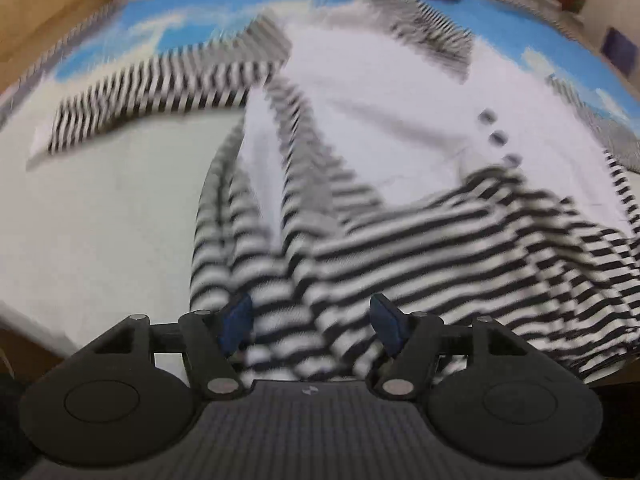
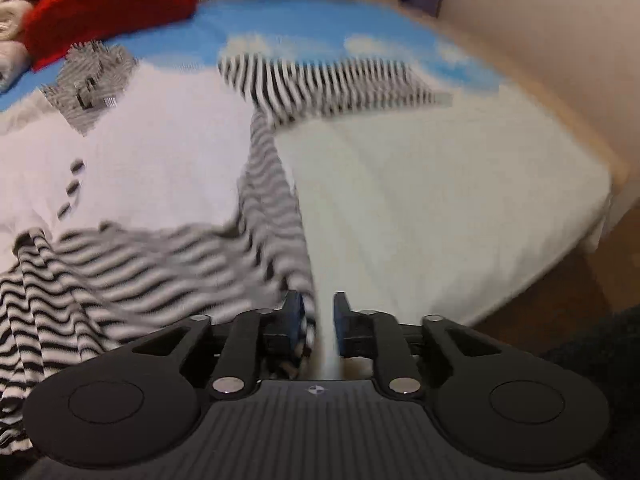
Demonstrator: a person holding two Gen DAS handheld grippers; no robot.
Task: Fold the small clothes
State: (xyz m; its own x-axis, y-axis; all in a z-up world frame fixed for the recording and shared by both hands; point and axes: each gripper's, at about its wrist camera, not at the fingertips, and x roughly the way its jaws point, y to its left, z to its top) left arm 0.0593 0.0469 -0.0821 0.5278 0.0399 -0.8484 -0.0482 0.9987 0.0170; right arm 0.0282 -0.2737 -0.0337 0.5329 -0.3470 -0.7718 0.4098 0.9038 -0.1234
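Looking along the left gripper (image 1: 312,326), we saw its blue pads (image 1: 237,322) standing wide apart, with the hem of the striped garment (image 1: 360,248) bunched loosely between them and neither pad pressing on the cloth. Our left tool pointed steeply down at the bed. From the right wrist view, the right gripper (image 2: 316,322) had its jaws parted only narrowly; a striped edge of the same garment lay against the left-hand pad (image 2: 294,316) in that picture, and the other pad stood clear of it, so we judged the cloth to be loose and not clamped. That tool, too, tilted down toward the bedding.

Just beyond both grippers the black-and-white stripes rose in folds and gave way to the garment's white front (image 1: 384,104), which carried a short row of dark buttons (image 1: 498,138). One striped sleeve (image 1: 152,96) stretched out flat toward the left in the left wrist view; in the right wrist view the other sleeve (image 2: 332,84) lay toward the right. The whole piece rested on a white sheet (image 2: 440,200), which met a blue cloud-patterned cover (image 2: 304,28) farther off.

At the far edge we made out a red cushion (image 2: 108,4) beside pale folded fabric. Both pictures were blurred, so finer detail escaped us.
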